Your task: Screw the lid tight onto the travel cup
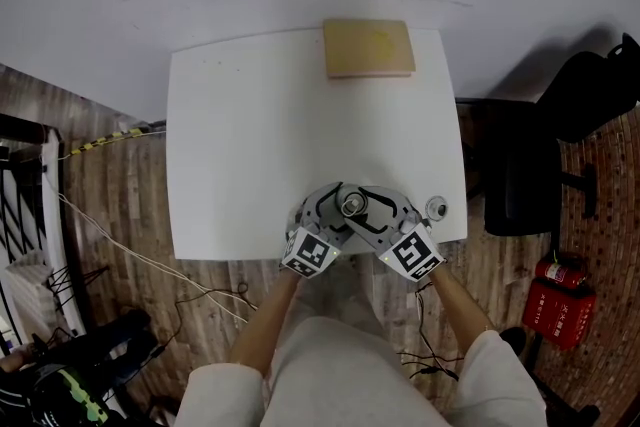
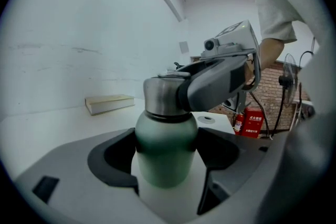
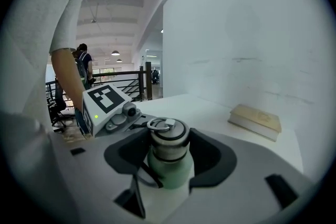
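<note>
The travel cup (image 2: 166, 165) is standing upright at the near edge of the white surface (image 1: 250, 135), right in front of the person. The left hand-held gripper (image 2: 168, 139) is clamping the cup's green body low down, with a dark pad pressing on each side. The right hand-held gripper (image 3: 170, 144) is reaching in from the other side and higher up. Its jaws are closing round the steel lid (image 3: 168, 131), and the pads appear to be bearing on the lid's sides, though the wide-angle view makes the contact hard to judge. The lid is sitting on the cup's neck with its ring handle lying flat on top. The two grippers are crossing close together above the cup.

A tan book (image 1: 368, 47) is lying flat at the far edge of the surface, well apart from the cup. A small round object (image 1: 436, 208) is resting near the right corner, just beside the right gripper.
</note>
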`<action>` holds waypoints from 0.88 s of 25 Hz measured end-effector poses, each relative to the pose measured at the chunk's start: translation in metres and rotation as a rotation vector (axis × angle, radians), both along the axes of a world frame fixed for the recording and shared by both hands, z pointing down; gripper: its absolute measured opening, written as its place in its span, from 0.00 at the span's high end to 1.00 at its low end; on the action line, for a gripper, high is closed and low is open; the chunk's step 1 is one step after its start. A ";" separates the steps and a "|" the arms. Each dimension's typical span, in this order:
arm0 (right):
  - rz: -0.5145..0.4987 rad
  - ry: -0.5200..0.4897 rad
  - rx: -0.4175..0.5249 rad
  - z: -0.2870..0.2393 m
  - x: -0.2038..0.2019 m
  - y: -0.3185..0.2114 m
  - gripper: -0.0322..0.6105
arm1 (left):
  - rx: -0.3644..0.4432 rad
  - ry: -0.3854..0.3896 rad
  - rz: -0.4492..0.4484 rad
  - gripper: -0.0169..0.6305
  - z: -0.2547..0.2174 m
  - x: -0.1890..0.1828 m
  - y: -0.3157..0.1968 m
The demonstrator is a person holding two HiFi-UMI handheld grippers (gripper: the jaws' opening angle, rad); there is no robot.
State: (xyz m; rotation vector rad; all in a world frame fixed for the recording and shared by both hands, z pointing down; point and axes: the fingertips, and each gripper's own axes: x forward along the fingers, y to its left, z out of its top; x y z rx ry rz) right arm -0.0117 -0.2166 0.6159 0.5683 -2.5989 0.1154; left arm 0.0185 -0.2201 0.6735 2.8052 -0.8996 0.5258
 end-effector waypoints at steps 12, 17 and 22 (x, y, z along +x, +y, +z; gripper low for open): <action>0.436 0.060 0.008 0.001 0.003 -0.004 0.58 | 0.008 0.002 -0.012 0.44 -0.001 -0.001 0.000; 0.603 0.068 -0.003 0.001 0.005 -0.007 0.58 | 0.007 0.001 -0.018 0.44 0.001 -0.001 0.000; 0.686 0.064 -0.001 0.001 0.006 -0.008 0.58 | 0.008 0.005 -0.026 0.44 0.001 -0.002 -0.001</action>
